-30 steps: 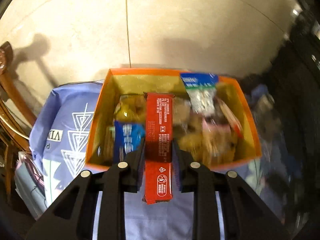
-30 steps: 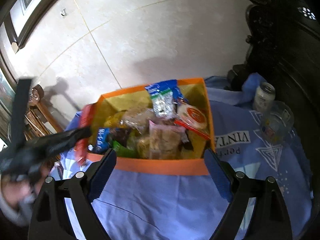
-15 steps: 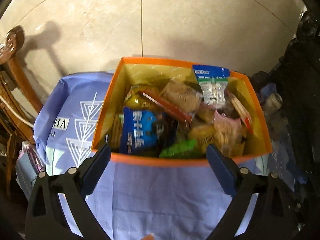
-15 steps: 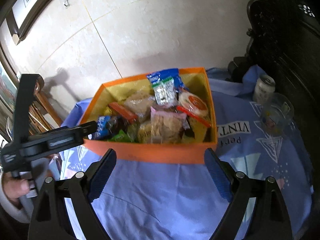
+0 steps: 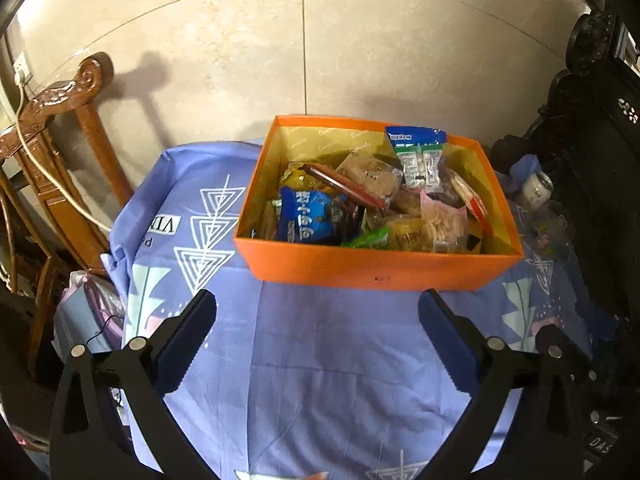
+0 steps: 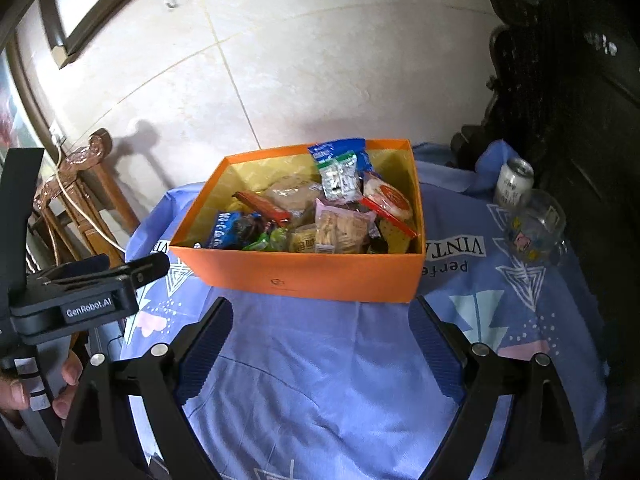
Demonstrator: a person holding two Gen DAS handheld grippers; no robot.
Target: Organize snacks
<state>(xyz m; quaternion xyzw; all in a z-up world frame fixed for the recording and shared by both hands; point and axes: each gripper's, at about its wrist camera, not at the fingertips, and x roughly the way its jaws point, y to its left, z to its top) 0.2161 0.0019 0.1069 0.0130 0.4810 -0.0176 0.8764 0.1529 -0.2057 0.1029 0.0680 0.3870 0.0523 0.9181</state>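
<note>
Both claws hang released and empty over the counter point(image 5: 320, 360). The box point(image 5: 376, 268) of snacks lies at twelve o'clock of the left claw point(image 5: 316, 340) and the right claw point(image 6: 320, 344), long axis crosswise; neither seems nearer.

Both wrist views look forward and steeply down over a blue tablecloth point(image 5: 320, 360) toward the tiled wall. Both share the orange box point(image 5: 376, 268) point(image 6: 304, 276), which sits in the centre of each frame, quite near. The right wrist view stands more to the right and shows the left gripper point(image 6: 132, 272) at its left edge.
</note>
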